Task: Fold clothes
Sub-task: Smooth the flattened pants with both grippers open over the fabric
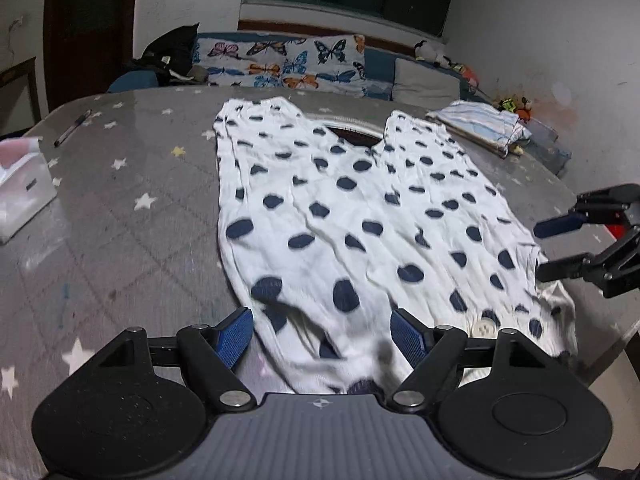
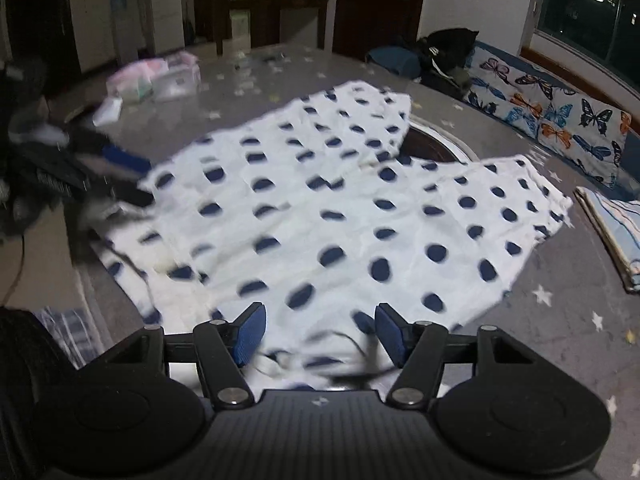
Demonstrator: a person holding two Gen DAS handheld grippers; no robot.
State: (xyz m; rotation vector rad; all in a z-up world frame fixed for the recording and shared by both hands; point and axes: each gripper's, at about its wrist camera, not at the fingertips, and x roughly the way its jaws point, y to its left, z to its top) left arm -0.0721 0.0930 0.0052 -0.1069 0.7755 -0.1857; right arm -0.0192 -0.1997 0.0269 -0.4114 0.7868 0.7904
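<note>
**Spotted trousers laid flat, both claws released at the waist end**

The white cotton trousers with navy dots (image 1: 360, 216) lie spread on the grey star-print table (image 1: 120, 216), their 2 legs pointing away and the waist at the near edge.

The left gripper (image 1: 322, 334) hovers over the waist with its blue pads apart, cloth beneath them but not pinched. The right gripper (image 2: 320, 332) is likewise released, jaws wide over the same hem.

Only the left wrist view shows a dark pen (image 1: 72, 128) and a translucent white box (image 1: 24, 184) at the table's left; what it contains cannot be made out. It also shows the folded pale striped cloth (image 1: 480, 124) in full. Only the right wrist view shows pink and white packets (image 2: 156, 78) on the far side and a doorway beyond. Both show the butterfly-print cushion (image 1: 280, 62).
</note>
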